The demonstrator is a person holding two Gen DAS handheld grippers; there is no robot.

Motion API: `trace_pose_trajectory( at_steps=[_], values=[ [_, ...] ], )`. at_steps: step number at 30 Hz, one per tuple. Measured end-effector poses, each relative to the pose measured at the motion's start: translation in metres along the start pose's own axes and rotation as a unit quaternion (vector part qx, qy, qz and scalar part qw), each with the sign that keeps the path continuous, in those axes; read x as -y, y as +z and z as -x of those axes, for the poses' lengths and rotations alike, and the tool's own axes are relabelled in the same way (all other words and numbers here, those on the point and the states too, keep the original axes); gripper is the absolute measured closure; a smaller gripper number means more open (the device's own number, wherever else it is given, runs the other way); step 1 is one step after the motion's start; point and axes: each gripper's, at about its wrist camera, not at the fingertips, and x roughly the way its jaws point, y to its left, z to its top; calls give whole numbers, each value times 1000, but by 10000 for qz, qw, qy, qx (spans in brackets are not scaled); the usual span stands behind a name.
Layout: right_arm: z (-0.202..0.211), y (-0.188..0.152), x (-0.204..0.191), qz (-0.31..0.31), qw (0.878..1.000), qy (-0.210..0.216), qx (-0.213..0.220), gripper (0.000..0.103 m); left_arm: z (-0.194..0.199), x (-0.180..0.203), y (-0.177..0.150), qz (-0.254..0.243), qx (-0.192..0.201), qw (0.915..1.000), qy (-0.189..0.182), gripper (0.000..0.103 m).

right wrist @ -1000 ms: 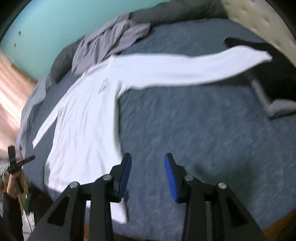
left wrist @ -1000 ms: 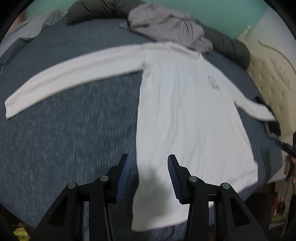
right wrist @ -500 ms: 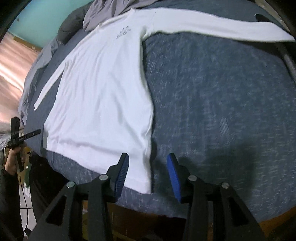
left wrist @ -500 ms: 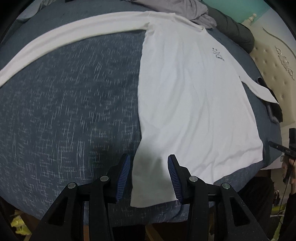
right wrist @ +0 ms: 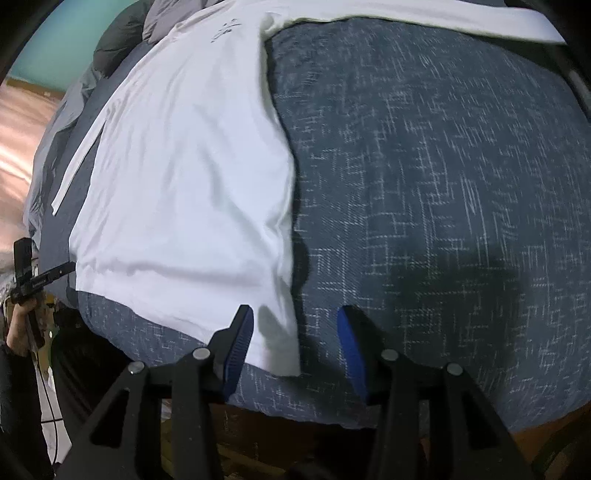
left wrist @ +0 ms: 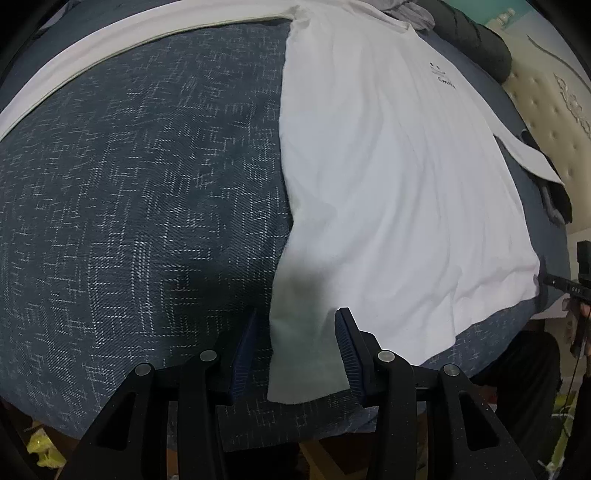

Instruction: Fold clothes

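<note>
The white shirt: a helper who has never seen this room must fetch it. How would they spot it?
On the dark blue speckled bed, look for the white shirt lying flat with both long sleeves spread wide. A small dark print on its chest sets it apart from the crumpled grey clothes beyond its collar.

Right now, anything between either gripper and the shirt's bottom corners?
Nothing visible. The left gripper straddles one hem corner of the white shirt, the right gripper, jaws opening, straddles the other; only bare blue bedspread lies around them.
</note>
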Motion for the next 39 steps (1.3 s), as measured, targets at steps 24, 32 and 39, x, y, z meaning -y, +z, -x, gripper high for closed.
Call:
trace_pose_trajectory(
  at_steps=[24, 32, 39],
  values=[
    [76, -25, -40, 762, 9922, 610, 776, 100, 104, 12, 7, -696, 866, 9937, -124, 102],
    [71, -36, -21, 520, 9942, 635, 691, 100, 107, 8, -14, -601, 817, 9944, -294, 102],
    [79, -44, -13, 475, 9955, 480, 670, 101, 102, 21, -23, -739, 742, 9943, -196, 102]
  ],
)
